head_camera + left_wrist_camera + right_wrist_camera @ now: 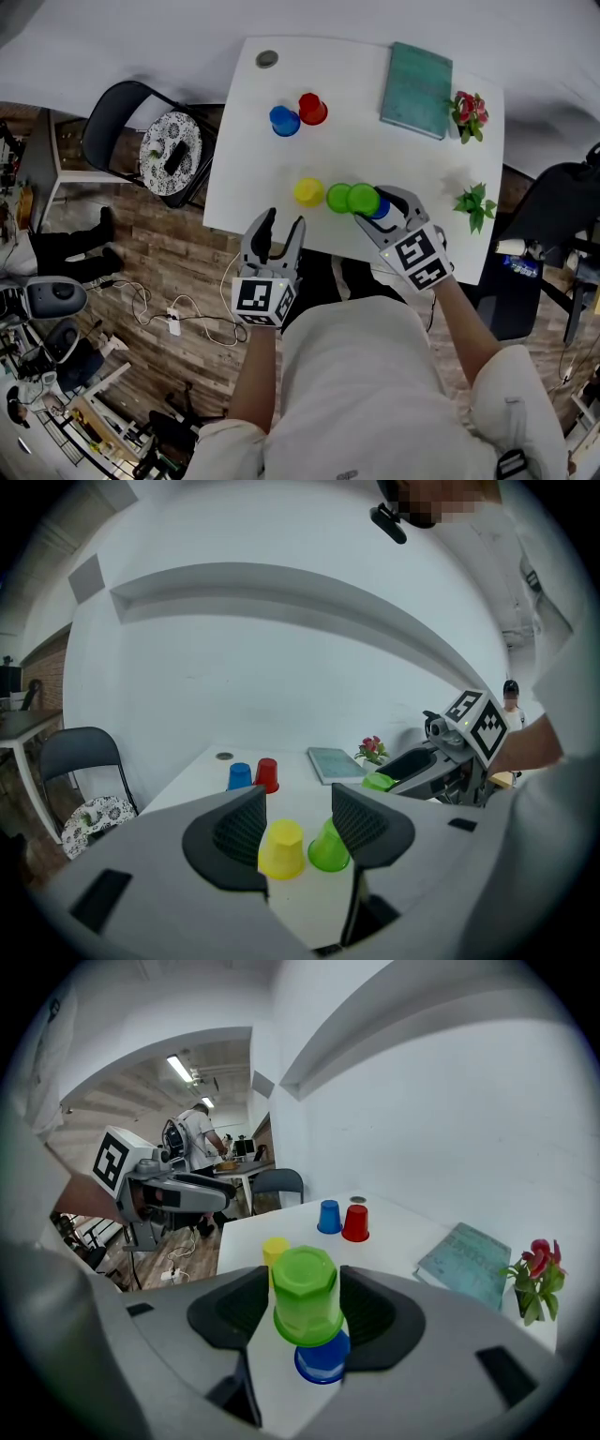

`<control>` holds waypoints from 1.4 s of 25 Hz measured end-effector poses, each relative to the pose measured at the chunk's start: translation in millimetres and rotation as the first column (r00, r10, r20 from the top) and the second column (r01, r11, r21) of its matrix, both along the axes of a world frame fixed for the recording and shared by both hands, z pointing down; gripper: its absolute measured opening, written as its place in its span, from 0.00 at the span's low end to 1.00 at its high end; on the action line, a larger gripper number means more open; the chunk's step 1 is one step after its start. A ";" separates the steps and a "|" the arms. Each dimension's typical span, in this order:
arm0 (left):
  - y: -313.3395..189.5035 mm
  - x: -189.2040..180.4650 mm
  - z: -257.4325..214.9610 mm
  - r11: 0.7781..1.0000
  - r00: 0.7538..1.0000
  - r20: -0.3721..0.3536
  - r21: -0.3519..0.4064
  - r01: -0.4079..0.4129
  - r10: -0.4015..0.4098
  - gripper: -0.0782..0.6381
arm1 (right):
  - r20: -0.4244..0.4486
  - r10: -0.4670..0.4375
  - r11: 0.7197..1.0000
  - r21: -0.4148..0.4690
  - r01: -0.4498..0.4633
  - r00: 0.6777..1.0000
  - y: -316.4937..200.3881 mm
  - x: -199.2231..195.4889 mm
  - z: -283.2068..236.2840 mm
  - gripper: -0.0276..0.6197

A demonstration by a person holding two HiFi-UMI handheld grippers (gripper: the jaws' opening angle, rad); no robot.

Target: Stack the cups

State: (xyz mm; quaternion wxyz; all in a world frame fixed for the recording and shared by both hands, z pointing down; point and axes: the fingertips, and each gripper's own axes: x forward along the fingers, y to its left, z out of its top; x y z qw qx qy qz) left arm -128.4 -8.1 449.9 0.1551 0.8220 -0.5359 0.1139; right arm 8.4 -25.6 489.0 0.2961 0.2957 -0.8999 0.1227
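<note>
A green cup (306, 1296) sits upside down on a blue cup (322, 1358) near the table's front edge, between the jaws of my right gripper (305, 1312); the pads stand close beside the green cup, open. In the head view this stack (364, 198) is next to a second green cup (338, 197) and a yellow cup (308, 191). A blue cup (284, 120) and a red cup (312, 108) stand together farther back. My left gripper (281, 234) hangs open and empty just off the table's front edge, facing the yellow cup (282, 848) and the green cup (327, 848).
A teal book (416, 78), a pot of pink flowers (468, 111) and a small green plant (475, 203) line the table's right side. A grey disc (267, 59) lies at the far left corner. A chair with a patterned cushion (171, 152) stands left of the table.
</note>
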 end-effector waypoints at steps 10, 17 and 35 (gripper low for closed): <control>-1.0 1.6 -4.0 1.000 1.000 0.009 0.017 0.003 -0.003 0.43 | 0.038 0.007 0.999 0.034 -0.008 0.999 1.3 3.9 -20.6 0.42; -0.9 6.3 -11.9 0.999 1.000 0.021 0.042 0.004 -0.005 0.43 | 0.092 0.022 0.998 0.060 -0.028 0.996 7.7 10.3 -43.7 0.41; -58.6 -15.8 -23.4 0.994 0.997 0.044 0.079 -0.072 0.069 0.43 | 0.142 0.218 0.963 0.127 -0.236 0.966 4.8 36.5 -89.0 0.40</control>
